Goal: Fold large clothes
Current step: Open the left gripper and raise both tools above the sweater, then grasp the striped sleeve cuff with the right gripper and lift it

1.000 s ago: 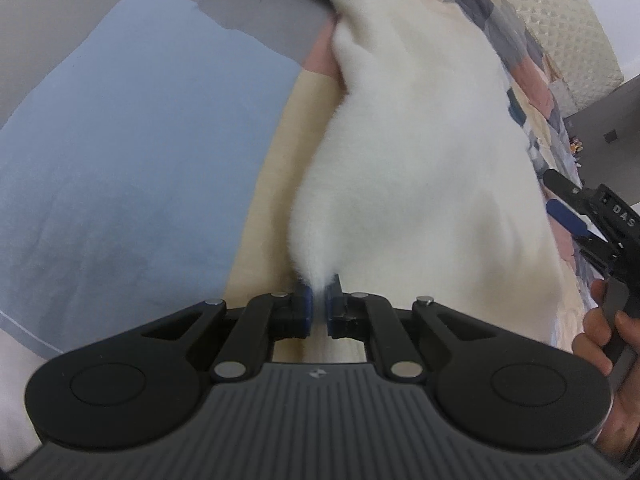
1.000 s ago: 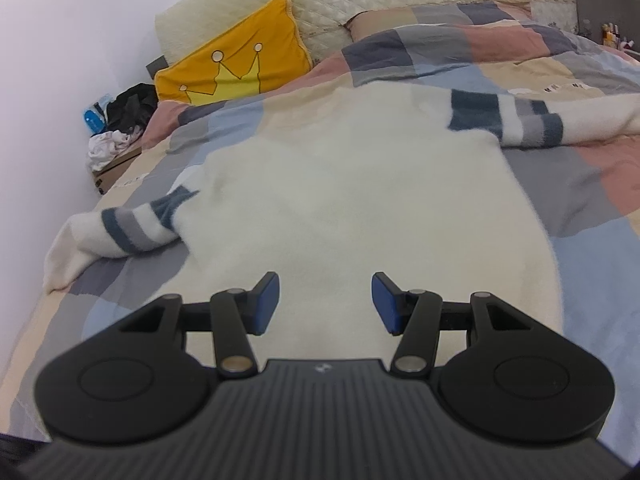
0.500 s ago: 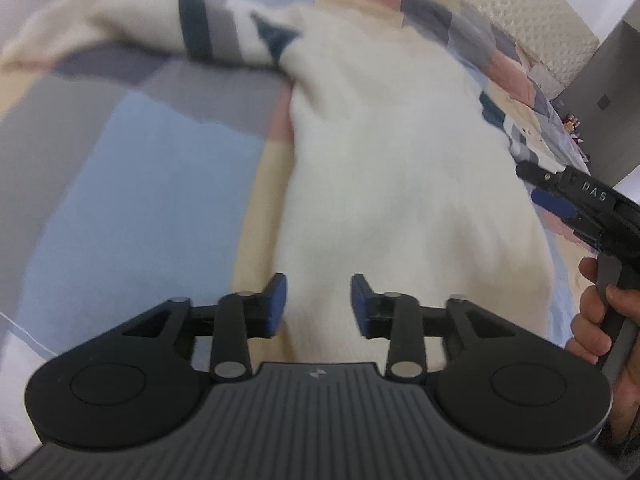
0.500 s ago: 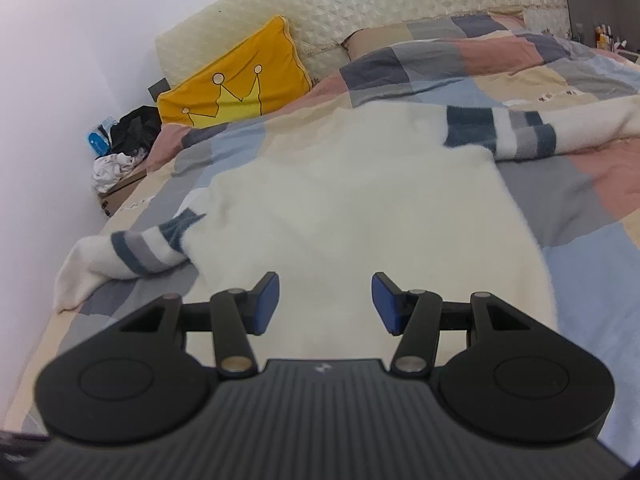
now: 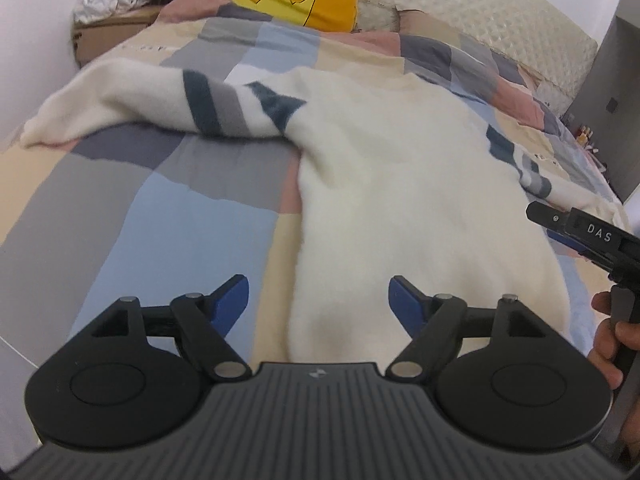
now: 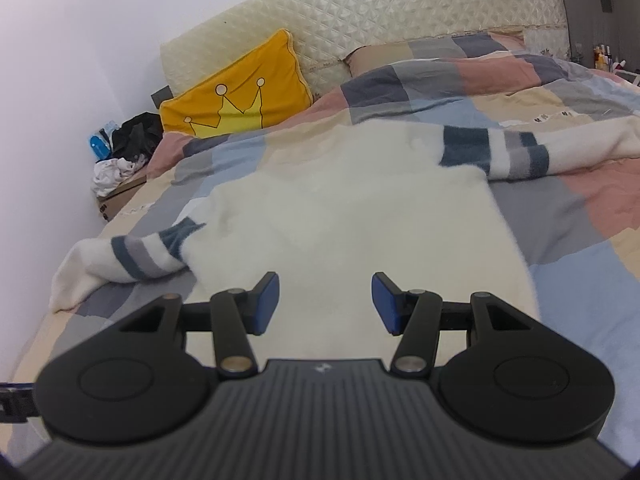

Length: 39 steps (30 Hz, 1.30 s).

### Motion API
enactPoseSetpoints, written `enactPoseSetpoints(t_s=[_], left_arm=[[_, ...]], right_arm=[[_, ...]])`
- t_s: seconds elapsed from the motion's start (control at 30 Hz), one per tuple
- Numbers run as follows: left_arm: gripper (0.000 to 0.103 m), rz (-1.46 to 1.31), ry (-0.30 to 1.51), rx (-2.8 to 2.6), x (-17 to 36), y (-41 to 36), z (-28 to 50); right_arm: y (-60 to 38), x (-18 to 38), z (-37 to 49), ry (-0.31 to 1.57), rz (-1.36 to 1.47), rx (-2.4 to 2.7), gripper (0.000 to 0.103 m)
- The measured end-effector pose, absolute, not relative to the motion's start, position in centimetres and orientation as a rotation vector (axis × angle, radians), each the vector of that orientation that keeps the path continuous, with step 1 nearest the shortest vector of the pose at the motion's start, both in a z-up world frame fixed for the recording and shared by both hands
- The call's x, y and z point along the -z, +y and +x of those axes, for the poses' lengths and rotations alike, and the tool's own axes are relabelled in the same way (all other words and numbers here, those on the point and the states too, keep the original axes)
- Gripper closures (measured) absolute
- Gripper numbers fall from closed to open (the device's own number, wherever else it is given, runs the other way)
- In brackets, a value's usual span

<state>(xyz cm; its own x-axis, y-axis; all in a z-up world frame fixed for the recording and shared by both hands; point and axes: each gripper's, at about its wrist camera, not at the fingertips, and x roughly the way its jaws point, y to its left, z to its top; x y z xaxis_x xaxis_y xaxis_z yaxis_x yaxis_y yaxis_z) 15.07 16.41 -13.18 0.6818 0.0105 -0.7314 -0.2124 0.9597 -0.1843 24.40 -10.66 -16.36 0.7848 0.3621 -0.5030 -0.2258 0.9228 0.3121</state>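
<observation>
A large cream fleece sweater point(image 5: 408, 200) lies spread flat on the patchwork bed cover, also seen in the right wrist view point(image 6: 348, 232). Its sleeves have navy and grey stripes; the left sleeve point(image 5: 168, 108) stretches out to the left, the right sleeve point(image 6: 532, 152) to the right. My left gripper point(image 5: 319, 300) is open and empty, above the sweater's lower left hem. My right gripper point(image 6: 325, 302) is open and empty, above the lower hem; it also shows at the right edge of the left wrist view point(image 5: 592, 240).
The patchwork bed cover point(image 5: 120, 208) fills the bed. A yellow crown pillow point(image 6: 236, 92) leans on the quilted headboard point(image 6: 400, 12). A box with a heap of clothes point(image 6: 120, 160) stands by the wall at the left. Bottles point(image 6: 604, 56) stand at the far right.
My left gripper let go of the sweater's hem, opened wide and pulled back and up. The right gripper stayed open and drew back a little.
</observation>
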Motion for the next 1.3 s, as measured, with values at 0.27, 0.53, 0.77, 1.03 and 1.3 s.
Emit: enactPoseSetpoints(t_s=[0.27, 0.53, 0.77, 1.03, 1.3], left_arm=[[0.019, -0.244, 0.781, -0.165, 12.9, 15.4, 16.9], [0.008, -0.198, 0.757, -0.152, 14.1, 12.2, 20.7], [0.008, -0.114, 0.762, -0.13, 17.3, 9.8, 24.1], [0.008, -0.125, 0.783, -0.135, 20.9, 11.1, 27.7], [0.007, -0.162, 0.793, -0.149, 22.1, 11.8, 30.6]], right_arm=[[-13.3, 14.9, 26.4, 0.608, 0.328, -0.296, 0.049], [-20.8, 14.8, 33.8, 0.617, 0.401, -0.223, 0.027], [-31.4, 21.9, 41.3, 0.647, 0.662, -0.063, 0.02], [-42.8, 27.8, 50.5, 0.586, 0.843, 0.202, 0.02], [-50.0, 30.2, 54.7, 0.406, 1.002, 0.342, 0.02]])
